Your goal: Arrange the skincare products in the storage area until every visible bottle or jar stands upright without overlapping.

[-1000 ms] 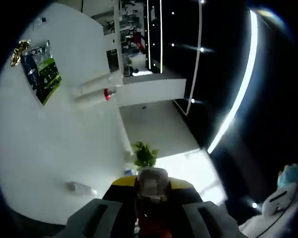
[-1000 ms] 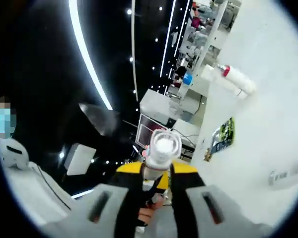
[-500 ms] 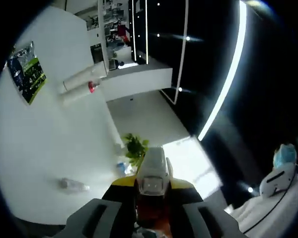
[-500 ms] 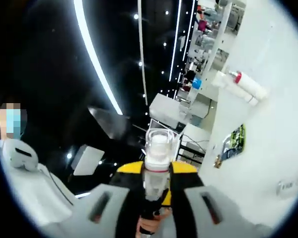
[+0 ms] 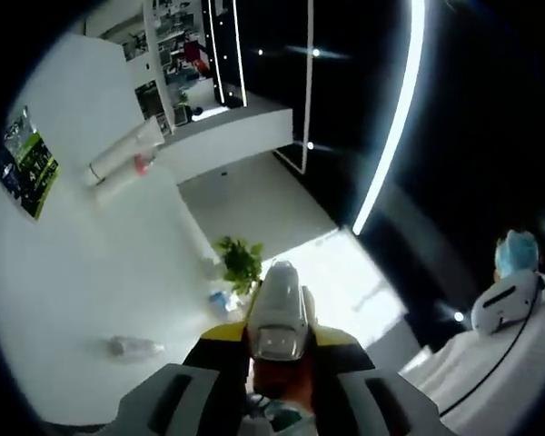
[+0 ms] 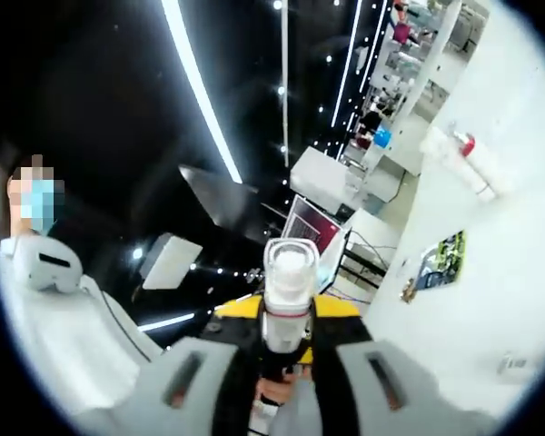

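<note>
In the left gripper view my left gripper (image 5: 277,363) is shut on a skincare bottle (image 5: 277,313) with a silvery-white cap and a reddish body, which sticks out forward between the yellow-tipped jaws. In the right gripper view my right gripper (image 6: 286,341) is shut on a clear bottle (image 6: 289,286) with a transparent cap and a thin red band at its neck. Both views point upward into the room, away from any storage area.
A white wall carries a green poster (image 5: 23,163) and white tubes (image 5: 127,154). A potted plant (image 5: 239,263) stands near it. Bright light strips (image 6: 200,86) cross a dark ceiling. A person (image 6: 36,263) in white sits at the left of the right gripper view.
Both cameras have tilted further, so the room slid across each view. The bottle in the left gripper now shows more of its cap. Both grips stay the same.
</note>
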